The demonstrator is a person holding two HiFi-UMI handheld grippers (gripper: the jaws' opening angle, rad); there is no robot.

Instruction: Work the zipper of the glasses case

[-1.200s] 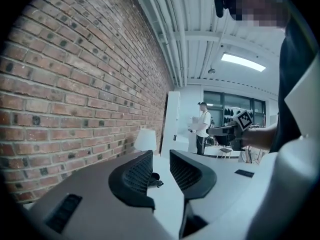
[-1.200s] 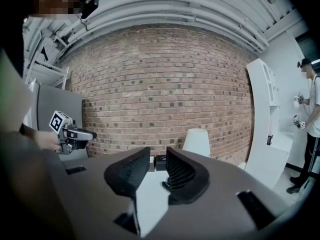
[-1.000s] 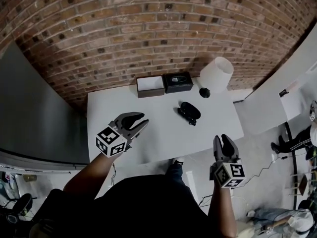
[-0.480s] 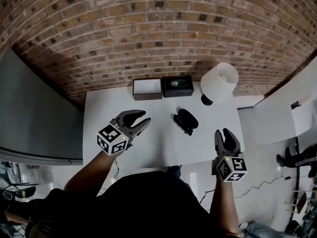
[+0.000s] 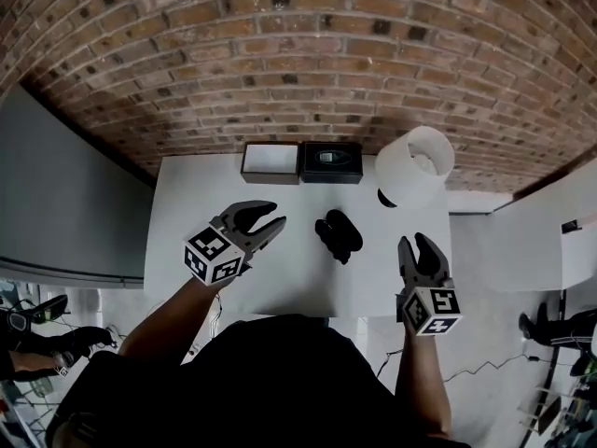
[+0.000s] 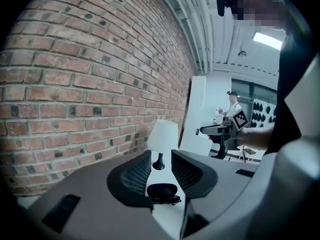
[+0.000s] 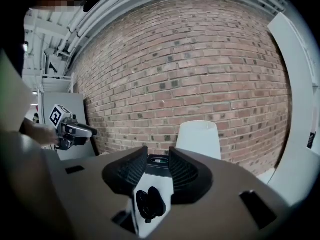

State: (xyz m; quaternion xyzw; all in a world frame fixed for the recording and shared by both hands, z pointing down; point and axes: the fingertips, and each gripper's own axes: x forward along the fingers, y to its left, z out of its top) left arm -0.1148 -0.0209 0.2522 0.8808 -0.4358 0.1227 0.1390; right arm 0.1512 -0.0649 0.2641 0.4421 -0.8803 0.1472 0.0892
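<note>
Glasses case (image 5: 338, 235), black, lies on the white counter (image 5: 187, 213), between and apart from the left hand-held gripper (image 5: 271, 215) and right hand-held gripper (image 5: 416, 242), both released, jaws parted, grasping nothing.

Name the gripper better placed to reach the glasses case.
Left, narrowly: the left gripper hovers over the table, open jaws lined up on the glasses case. The right gripper hangs back near the table's edge.

Open white tabletop (image 5: 187, 203) either side of the black oval glasses case (image 5: 338, 235); white-shaded table lamp (image 5: 417, 164) and two dark boxes (image 5: 331, 160) block the far edge.
</note>
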